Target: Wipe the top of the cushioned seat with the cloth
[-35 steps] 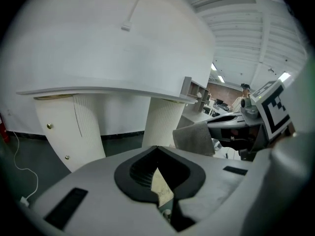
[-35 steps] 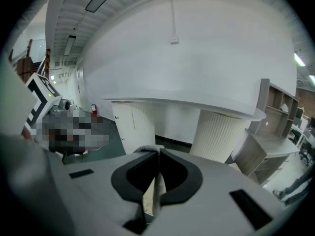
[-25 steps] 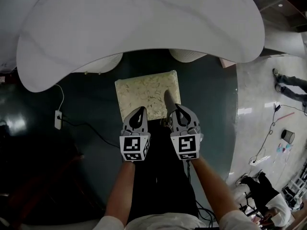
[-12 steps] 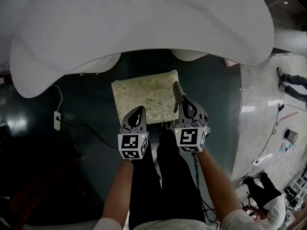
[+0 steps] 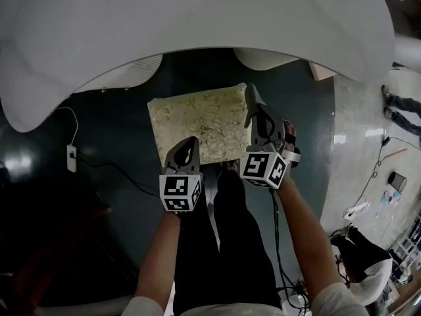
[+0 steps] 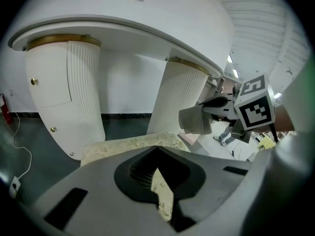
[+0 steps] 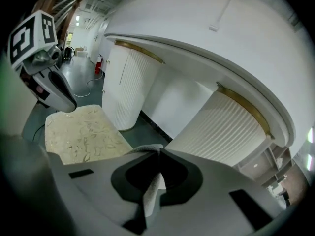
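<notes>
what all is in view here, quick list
cushioned seat: one, cream with a leaf pattern, below the counter, just ahead of both grippers
cloth: one, grey, by the seat's right edge
counter: one, white and curved, overhanging across the top
pedestals: two, white and fluted with gold bands, behind the seat
cable with plug block: one, white, on the dark floor at left
bystanders: at least two, dark clothes, pale floor at far right
left gripper: grey, jaws shut on nothing, at the seat's near edge
right gripper: grey, shut on the cloth
legs: dark trousers, bottom centre
</notes>
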